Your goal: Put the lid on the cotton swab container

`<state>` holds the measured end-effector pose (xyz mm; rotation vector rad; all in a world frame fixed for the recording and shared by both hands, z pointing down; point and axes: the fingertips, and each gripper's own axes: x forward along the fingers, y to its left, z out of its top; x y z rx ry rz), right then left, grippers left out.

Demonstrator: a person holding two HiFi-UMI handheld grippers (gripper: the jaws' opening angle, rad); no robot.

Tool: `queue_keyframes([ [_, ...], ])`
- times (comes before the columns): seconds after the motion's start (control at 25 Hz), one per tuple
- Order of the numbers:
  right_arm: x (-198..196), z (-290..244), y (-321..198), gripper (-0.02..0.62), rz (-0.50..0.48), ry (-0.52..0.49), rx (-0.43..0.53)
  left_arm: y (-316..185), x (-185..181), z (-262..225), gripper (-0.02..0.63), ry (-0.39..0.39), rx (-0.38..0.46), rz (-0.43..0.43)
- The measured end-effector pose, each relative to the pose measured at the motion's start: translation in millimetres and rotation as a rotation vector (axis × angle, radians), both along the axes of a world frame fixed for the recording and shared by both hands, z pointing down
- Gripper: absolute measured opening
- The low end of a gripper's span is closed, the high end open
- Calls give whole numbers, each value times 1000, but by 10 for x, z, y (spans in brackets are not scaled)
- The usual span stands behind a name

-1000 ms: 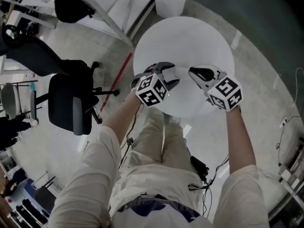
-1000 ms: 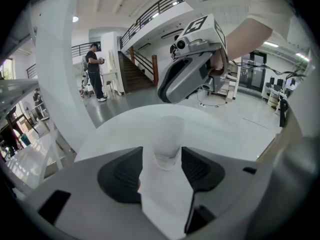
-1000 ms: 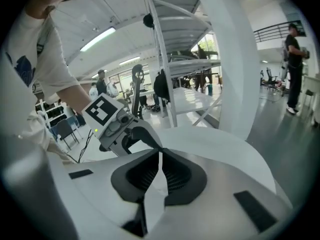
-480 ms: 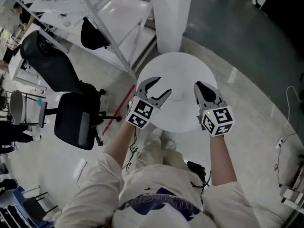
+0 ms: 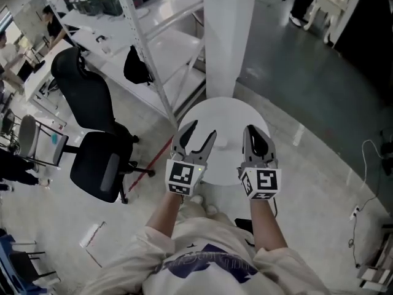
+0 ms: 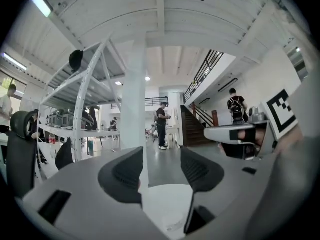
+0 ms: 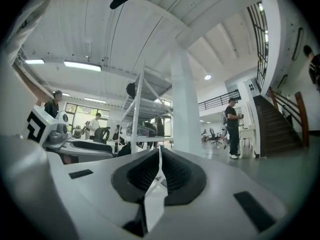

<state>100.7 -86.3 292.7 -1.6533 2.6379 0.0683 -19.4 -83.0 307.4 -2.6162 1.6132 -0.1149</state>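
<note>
Round white table (image 5: 228, 112) just before white square pillar (image 5: 224, 35). White metal shelving rack (image 5: 144, 29) left of pillar, black bag (image 5: 136, 66) at its frame. Black swivel office chair (image 5: 101, 172) on grey concrete floor (image 5: 319, 103), second black chair (image 5: 86, 97) behind. Red floor line (image 5: 151, 158) near table. Person in dark shirt (image 6: 161, 124) standing far off, near staircase (image 6: 197, 129).

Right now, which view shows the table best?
Head view: nearly the whole round table shows from above. Left gripper view gives only a white patch between its open jaws; right gripper view at most a sliver through its shut jaws.
</note>
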Motion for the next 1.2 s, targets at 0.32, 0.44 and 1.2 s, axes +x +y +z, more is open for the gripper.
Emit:
queue_keyframes([
  [0.32,-49,-183,273,21,64,-2,47,310,-96,-297,184,12,62,-24],
  [0.44,-58,-167,363,17,89,-6,46,366,-103,-362,166,12,85,-13],
  [1.2,-114,-464,492,8,172,59,166,388,-102,-731,-2,12,239,-38],
])
